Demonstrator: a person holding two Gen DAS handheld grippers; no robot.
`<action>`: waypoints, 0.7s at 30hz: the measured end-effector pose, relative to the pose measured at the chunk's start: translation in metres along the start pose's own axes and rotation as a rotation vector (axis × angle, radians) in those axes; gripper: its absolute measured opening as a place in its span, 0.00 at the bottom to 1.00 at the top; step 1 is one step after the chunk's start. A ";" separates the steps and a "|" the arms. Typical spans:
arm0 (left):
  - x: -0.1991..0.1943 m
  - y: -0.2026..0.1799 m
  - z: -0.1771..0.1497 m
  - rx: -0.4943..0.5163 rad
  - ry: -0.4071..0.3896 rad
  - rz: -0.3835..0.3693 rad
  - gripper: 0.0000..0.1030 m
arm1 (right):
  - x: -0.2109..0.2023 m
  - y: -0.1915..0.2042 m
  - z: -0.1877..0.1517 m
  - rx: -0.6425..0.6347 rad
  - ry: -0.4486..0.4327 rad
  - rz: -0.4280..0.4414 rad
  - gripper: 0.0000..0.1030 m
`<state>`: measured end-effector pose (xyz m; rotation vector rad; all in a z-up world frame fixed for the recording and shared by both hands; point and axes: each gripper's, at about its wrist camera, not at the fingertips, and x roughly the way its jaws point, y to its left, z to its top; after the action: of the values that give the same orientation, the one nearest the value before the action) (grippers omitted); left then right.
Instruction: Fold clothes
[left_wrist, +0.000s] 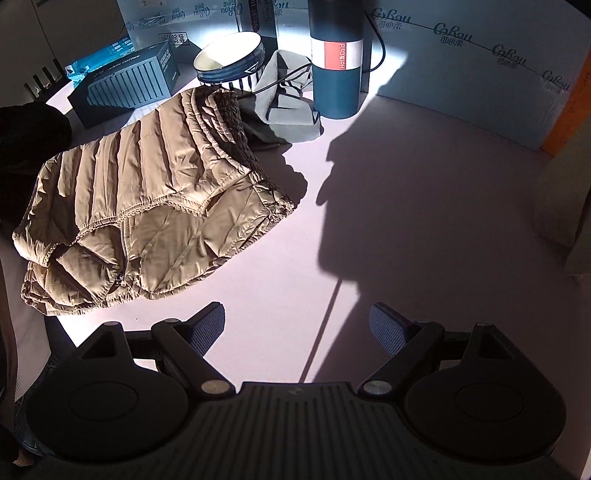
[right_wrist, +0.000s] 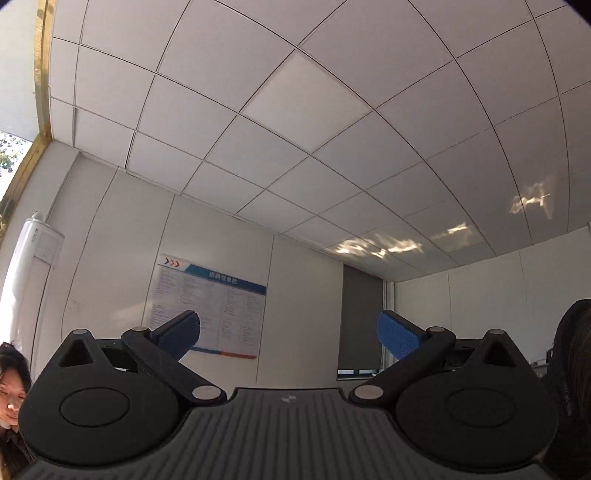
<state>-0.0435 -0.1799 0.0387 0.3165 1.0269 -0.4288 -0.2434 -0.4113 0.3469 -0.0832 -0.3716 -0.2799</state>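
Note:
A tan quilted down jacket (left_wrist: 147, 210) lies folded in a bundle on the pale table (left_wrist: 424, 206), at the left of the left wrist view. A grey-green cloth (left_wrist: 284, 107) lies behind it. My left gripper (left_wrist: 297, 325) is open and empty, above bare table to the right of the jacket's near edge and apart from it. My right gripper (right_wrist: 288, 334) is open and empty, pointing up at the ceiling and far wall. No clothes show in the right wrist view.
Behind the jacket stand a dark box (left_wrist: 129, 85), a striped bowl (left_wrist: 231, 59) and a tall blue flask (left_wrist: 336, 55) with a cable. A printed board (left_wrist: 480, 62) walls the back. A person's face (right_wrist: 11, 391) is at the right wrist view's lower left.

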 end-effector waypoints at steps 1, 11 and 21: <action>0.001 -0.002 0.000 0.002 0.001 0.000 0.82 | -0.006 -0.006 0.004 0.046 0.027 -0.004 1.00; 0.012 -0.037 -0.002 0.098 0.043 -0.041 0.82 | -0.106 0.004 -0.053 0.085 0.334 -0.143 1.00; 0.017 -0.054 -0.001 0.129 0.058 -0.038 0.82 | -0.219 0.026 -0.159 0.014 0.875 -0.425 1.00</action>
<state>-0.0623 -0.2296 0.0203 0.4273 1.0650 -0.5243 -0.3770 -0.3517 0.1176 0.1359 0.4886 -0.6954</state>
